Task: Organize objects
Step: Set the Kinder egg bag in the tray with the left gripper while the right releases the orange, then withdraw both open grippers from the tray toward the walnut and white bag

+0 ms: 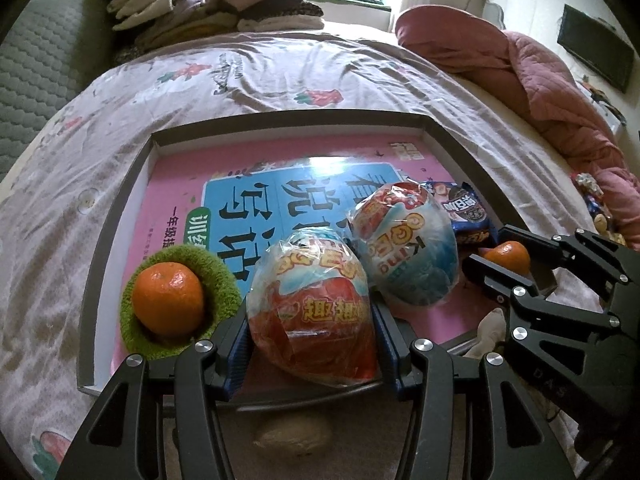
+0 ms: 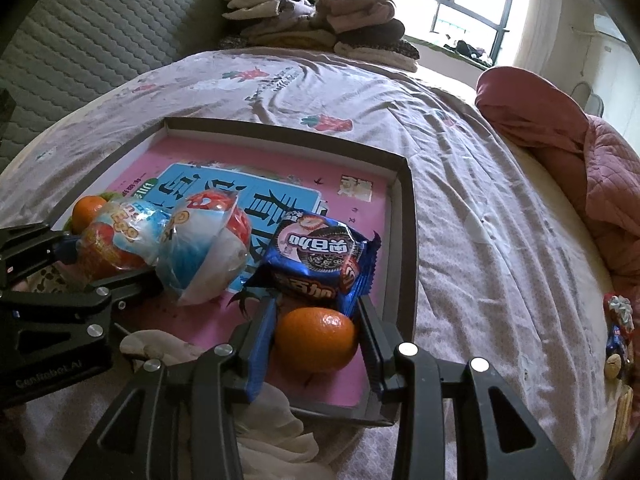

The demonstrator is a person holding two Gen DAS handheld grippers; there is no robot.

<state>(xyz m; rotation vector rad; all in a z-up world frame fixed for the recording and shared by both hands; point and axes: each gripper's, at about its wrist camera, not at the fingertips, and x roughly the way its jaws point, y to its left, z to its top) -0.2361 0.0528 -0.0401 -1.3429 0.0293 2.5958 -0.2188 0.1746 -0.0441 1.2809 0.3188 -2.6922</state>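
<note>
Across the bed (image 2: 460,184), with its strawberry-print sheet, we see a shallow grey box lid (image 2: 408,216) serving as a tray, lined by a pink workbook (image 1: 180,184) so small items gather in one spot. Our left gripper (image 1: 312,328) is clenched on a wrapped surprise egg (image 1: 316,312) just above the tray's near edge, beside a second egg (image 1: 404,244). Our right gripper (image 2: 316,336) clamps a tangerine (image 2: 316,338) near a blue cookie packet (image 2: 320,260). Another tangerine (image 1: 168,300) sits cradled in a green knit cup (image 1: 218,280), likely to keep it from rolling.

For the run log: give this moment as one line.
left gripper: shut on egg | right gripper: around orange | both over tray
</note>
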